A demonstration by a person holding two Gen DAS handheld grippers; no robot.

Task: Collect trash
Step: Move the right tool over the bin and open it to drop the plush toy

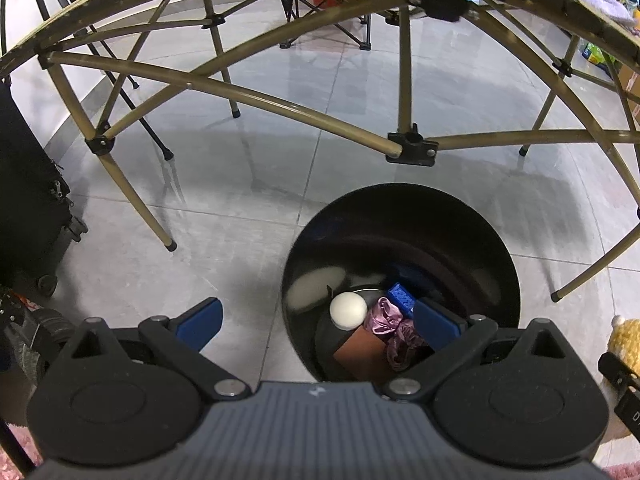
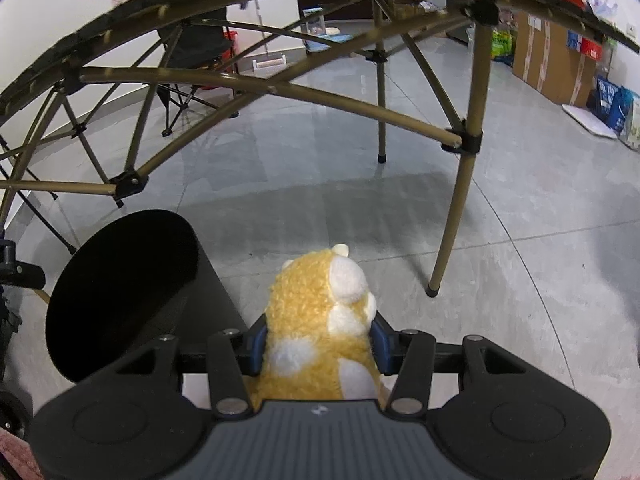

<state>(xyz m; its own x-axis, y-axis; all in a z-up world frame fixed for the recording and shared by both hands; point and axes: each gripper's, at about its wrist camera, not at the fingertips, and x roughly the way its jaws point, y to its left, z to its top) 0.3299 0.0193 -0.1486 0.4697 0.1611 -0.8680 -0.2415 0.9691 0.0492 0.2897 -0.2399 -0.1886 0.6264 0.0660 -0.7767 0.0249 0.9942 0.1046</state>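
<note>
a: hovering over pale grey glossy floor tiles (image 1: 224,168), under a folding table frame of tan metal tubes with black joints (image 1: 412,148). legs planted left and right, open tile between them.

b: same frame (image 2: 460,142) from the right wrist, one leg standing just right of centre, bare floor (image 2: 520,240) beyond and cardboard boxes (image 2: 548,60) by the far wall.

a: straight below the left gripper (image 1: 318,322): round black trash bin (image 1: 496,240), mouth open. blue pads wide apart, nothing between, right pad over the bin's rim.

b: only the dark mouth of that bin (image 2: 120,292) seen here, low on the left, contents hidden.

a: visible from the left wrist though: white ball (image 1: 348,311), crumpled pink shiny wrapper (image 1: 390,330), blue studded block (image 1: 402,298), brown flat piece (image 1: 360,354), all at the bottom.

b: clamped in the right gripper (image 2: 318,344): yellow and cream plush toy with curly fur (image 2: 320,304), pinched at its middle by both blue pads, head poking forward, held above the floor just right of the bin.

a: just a corner of that plush (image 1: 626,338) at the right edge. black wheeled case (image 1: 28,200) crowding the left edge.
</note>
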